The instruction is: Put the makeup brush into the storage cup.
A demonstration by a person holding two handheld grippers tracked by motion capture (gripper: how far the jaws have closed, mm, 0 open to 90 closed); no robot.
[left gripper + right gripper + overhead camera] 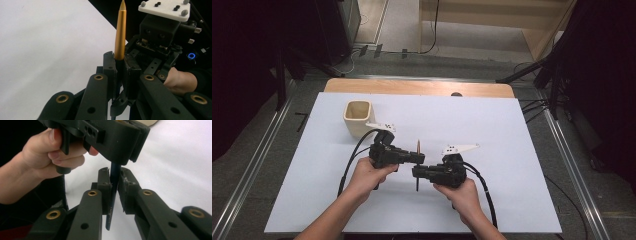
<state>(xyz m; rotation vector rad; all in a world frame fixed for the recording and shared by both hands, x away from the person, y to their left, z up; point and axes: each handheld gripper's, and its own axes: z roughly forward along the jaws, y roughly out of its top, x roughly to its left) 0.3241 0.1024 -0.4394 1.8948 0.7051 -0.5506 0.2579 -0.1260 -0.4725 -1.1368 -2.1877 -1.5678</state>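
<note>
holding a pen [417,165] upright over the middle of the white table [512,200], our left gripper [419,158] pinches it just under its gold cap, the tip pointing to 12 o'clock. our right gripper [416,173], meeting it from 3 o'clock, is pressed together on the dark barrel lower down. a cream cup [358,118] stands at 10 o'clock, well apart.
</note>
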